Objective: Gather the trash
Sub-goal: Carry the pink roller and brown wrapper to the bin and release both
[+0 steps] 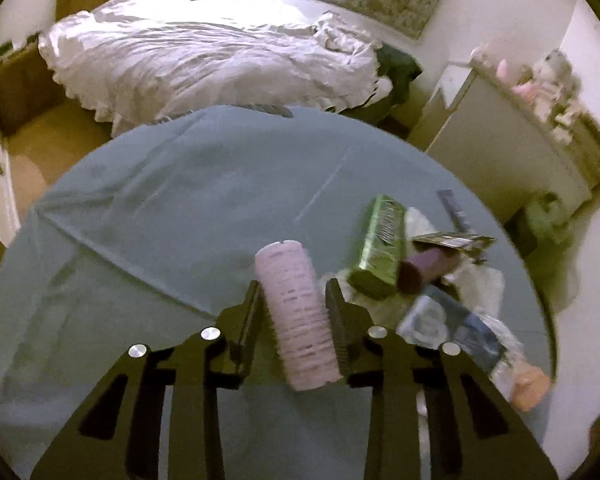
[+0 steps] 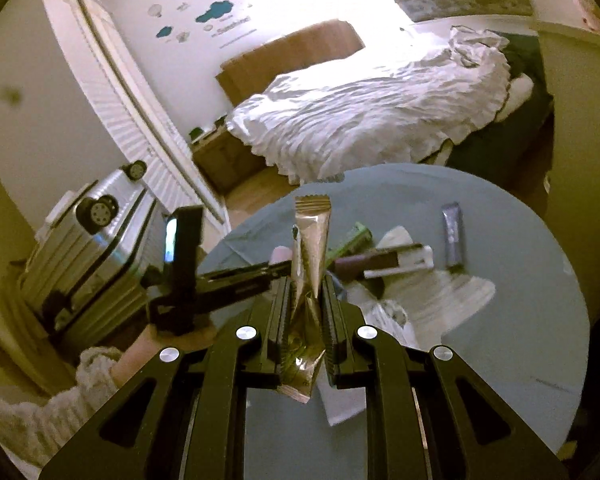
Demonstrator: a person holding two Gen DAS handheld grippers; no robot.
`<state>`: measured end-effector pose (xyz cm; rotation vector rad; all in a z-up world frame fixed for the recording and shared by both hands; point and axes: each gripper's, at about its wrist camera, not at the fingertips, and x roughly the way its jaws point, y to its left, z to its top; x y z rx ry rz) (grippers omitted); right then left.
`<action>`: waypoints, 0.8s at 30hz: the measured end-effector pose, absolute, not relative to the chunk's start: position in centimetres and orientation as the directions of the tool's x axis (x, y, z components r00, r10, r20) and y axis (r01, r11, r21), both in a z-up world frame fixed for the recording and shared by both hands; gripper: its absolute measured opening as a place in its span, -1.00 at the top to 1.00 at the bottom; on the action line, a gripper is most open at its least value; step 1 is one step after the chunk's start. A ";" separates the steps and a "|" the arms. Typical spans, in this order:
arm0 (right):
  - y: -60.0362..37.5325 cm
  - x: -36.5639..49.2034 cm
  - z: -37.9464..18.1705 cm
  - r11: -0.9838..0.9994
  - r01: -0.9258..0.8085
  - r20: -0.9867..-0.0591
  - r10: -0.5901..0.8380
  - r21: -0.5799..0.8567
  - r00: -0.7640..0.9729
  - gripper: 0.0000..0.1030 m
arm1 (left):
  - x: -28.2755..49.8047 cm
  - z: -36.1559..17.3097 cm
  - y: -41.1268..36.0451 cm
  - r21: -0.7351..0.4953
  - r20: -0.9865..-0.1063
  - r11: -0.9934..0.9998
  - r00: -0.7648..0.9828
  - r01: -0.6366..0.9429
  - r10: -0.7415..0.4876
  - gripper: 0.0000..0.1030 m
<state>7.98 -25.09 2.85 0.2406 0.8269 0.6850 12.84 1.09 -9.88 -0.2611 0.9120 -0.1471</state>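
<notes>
My jaws on the left gripper [image 1: 294, 312] are clamped on a pale pink ribbed tube [image 1: 296, 312], held above the blue-covered desk [image 1: 160, 220]; my right gripper [image 2: 306, 304] pinches a gold sachet [image 2: 309, 256] narrowly, its crimped top sticking up. The remaining trash sits in a heap on the desk: a green box [image 1: 380, 248], a purple tube [image 1: 424, 268], crumpled white plastic [image 1: 480, 280] and a dark wrapper [image 2: 452, 236]. I judge the sachet could slide out, being thin and creased, and the tube could pivot. No bin or bag is in view, and the blurred blue-white item at the pile's near edge is hard to identify.
</notes>
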 end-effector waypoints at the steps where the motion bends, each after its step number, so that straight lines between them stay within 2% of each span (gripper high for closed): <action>1: -25.8 7.6 2.7 0.763 -0.453 -0.588 0.645 0.461 0.488 0.69 | 12.0 -9.5 1.1 -0.292 -0.746 0.956 0.620 0.024 -0.244 0.42; 5: -29.2 6.5 2.6 0.769 -0.389 -0.549 0.636 0.506 0.543 0.69 | 9.6 -6.7 0.0 -0.323 -0.681 0.941 0.667 0.098 -0.303 0.43; 9: -33.3 5.3 3.2 0.784 -0.309 -0.501 0.593 0.539 0.630 0.69 | 7.8 -1.8 -3.8 -0.307 -0.599 0.922 0.705 0.236 -0.380 0.43; 17: -43.9 0.4 5.9 0.867 -0.096 -0.419 0.330 0.490 0.846 0.69 | 7.3 3.3 -14.4 -0.284 -0.485 0.829 0.674 0.481 -0.557 0.43; 21: -48.9 -2.2 5.9 0.890 0.025 -0.412 0.185 0.454 0.892 0.69 | 7.8 3.6 -20.1 -0.276 -0.469 0.777 0.627 0.565 -0.622 0.43; 24: -51.8 -3.3 4.9 0.885 0.087 -0.420 0.129 0.458 0.898 0.69 | 8.2 3.2 -24.6 -0.279 -0.468 0.731 0.576 0.623 -0.670 0.43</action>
